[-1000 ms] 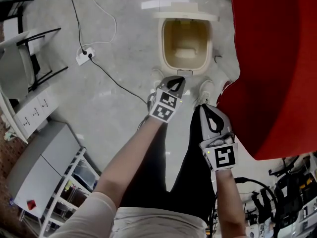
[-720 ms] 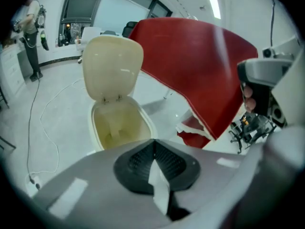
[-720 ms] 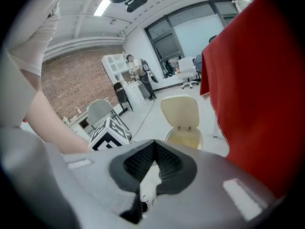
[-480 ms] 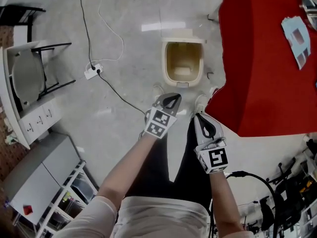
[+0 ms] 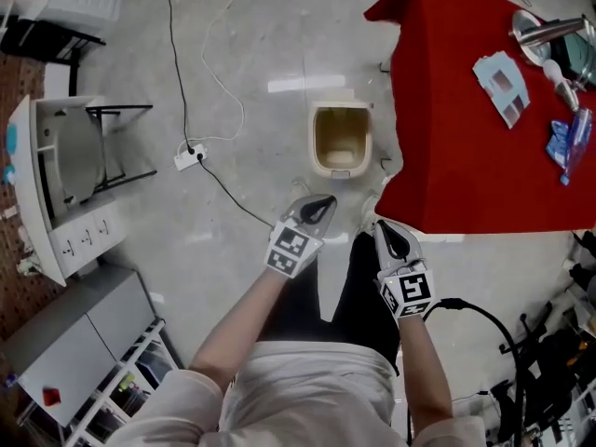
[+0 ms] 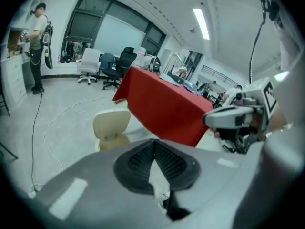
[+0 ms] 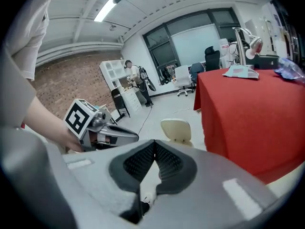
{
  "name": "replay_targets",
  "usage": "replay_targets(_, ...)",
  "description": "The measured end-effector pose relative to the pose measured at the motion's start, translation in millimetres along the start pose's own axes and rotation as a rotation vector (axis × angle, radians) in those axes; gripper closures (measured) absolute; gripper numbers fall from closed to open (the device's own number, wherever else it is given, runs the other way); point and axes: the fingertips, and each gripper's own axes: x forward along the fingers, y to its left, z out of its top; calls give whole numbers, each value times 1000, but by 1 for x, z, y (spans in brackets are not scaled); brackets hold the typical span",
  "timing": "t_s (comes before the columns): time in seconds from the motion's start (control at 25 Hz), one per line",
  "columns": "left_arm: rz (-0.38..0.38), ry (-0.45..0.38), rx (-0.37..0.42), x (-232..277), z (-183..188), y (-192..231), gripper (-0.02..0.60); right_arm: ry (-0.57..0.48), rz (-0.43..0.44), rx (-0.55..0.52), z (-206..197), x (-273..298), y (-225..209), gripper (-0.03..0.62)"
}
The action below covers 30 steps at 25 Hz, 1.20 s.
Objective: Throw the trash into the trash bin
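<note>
A cream trash bin (image 5: 340, 141) stands on the floor with its lid up, beside the corner of a red table (image 5: 466, 175). On the tabletop lie a piece of paper (image 5: 503, 77) and a blue wrapper (image 5: 564, 142). My left gripper (image 5: 326, 200) is shut and empty, held above the floor just short of the bin. My right gripper (image 5: 382, 225) hangs beside it, also shut with nothing in it. In the left gripper view the pads (image 6: 164, 159) meet at the tip, with the bin (image 6: 112, 128) ahead. The right gripper view shows the bin (image 7: 176, 129) and the paper (image 7: 240, 71).
A power strip (image 5: 189, 155) and its cable (image 5: 233, 194) lie on the floor left of the bin. A white chair (image 5: 56, 170) and grey cabinets (image 5: 74, 333) stand at the left. A metal lamp (image 5: 549, 31) sits on the table. A person (image 6: 37, 46) stands far off.
Both grippers have risen, still shut and empty. The view has pulled back, so the bin looks smaller and the tabletop with its paper and wrapper has come into view.
</note>
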Motion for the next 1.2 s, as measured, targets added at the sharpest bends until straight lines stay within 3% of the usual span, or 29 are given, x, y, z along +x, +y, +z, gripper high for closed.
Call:
replay_targets(0.6,-91,-63,111,-125,90,-66,578,-55,8,-18,87,-74,49,594)
replay_targets(1.2,-162,-77,164,-173,115,-84,578,-97,-73,-28,127,-105,78,594)
